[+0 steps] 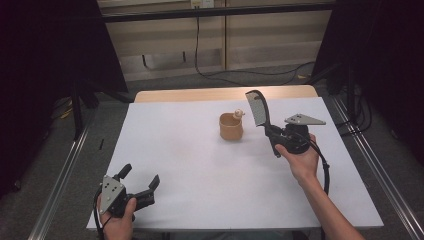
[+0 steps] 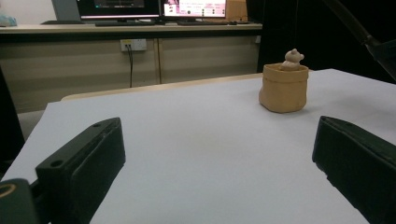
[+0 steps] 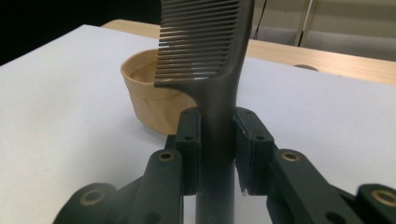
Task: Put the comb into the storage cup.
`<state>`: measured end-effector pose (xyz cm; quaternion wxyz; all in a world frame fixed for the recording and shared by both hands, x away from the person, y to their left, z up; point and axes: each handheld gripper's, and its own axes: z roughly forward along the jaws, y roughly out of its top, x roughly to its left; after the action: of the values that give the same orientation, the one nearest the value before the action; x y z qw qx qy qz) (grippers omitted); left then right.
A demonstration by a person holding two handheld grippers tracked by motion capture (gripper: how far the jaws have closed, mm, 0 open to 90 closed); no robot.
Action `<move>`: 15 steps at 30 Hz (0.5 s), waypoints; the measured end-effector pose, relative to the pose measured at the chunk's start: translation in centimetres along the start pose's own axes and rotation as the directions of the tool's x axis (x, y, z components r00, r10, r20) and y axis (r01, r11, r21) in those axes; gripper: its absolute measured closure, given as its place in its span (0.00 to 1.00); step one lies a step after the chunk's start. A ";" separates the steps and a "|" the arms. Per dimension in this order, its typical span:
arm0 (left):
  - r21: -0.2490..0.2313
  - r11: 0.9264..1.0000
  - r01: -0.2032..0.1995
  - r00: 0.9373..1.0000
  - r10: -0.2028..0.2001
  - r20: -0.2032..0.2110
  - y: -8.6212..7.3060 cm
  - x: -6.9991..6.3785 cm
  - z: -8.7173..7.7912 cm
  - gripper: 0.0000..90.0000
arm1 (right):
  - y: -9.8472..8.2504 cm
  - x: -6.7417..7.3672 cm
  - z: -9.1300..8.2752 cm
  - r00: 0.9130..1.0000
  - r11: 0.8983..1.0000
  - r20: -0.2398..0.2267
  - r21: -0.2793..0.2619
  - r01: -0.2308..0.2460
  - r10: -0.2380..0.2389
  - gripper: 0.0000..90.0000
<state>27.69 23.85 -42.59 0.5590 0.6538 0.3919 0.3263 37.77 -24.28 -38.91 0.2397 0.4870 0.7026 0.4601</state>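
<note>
A dark comb [image 1: 258, 107] [image 3: 205, 51] stands upright, teeth toward the tan cup, with my right gripper [image 1: 271, 131] [image 3: 217, 140] shut on its handle. The comb hangs above the table just right of the tan fabric cup [image 1: 231, 126] [image 2: 284, 87] [image 3: 154, 100]. A small tan bear figure [image 1: 238, 114] [image 2: 292, 60] perches on the cup's rim. My left gripper [image 1: 141, 181] [image 2: 215, 154] rests open near the table's front left corner, aimed at the cup from a distance, nothing between its fingers.
The white table surface [image 1: 200, 165] sits on a wooden top [image 1: 225, 93]. Metal rails [image 1: 65, 170] run along both sides. A cable [image 1: 200, 50] hangs by the back wall. Monitors [image 2: 154, 7] stand on a far desk.
</note>
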 end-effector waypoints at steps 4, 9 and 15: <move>-0.003 1.000 0.001 1.000 -0.001 0.000 0.0 -0.1 0.0 0.03 | 0.1 0.1 -0.2 1.000 1.000 -0.006 -0.028 0.003 -0.004 0.81; -0.004 1.000 0.003 1.000 -0.003 0.000 0.0 -0.1 0.0 0.03 | 0.2 0.2 -0.5 1.000 0.998 -0.021 -0.063 0.010 -0.012 0.81; -0.001 1.000 0.003 1.000 -0.003 0.002 0.0 -0.1 0.1 0.03 | 0.5 0.3 -0.9 0.999 0.994 -0.040 -0.107 0.021 -0.025 0.81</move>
<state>27.70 23.76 -42.60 0.5602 0.6534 0.3921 0.3248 37.20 -24.33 -38.03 0.2561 0.4558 0.6875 0.5040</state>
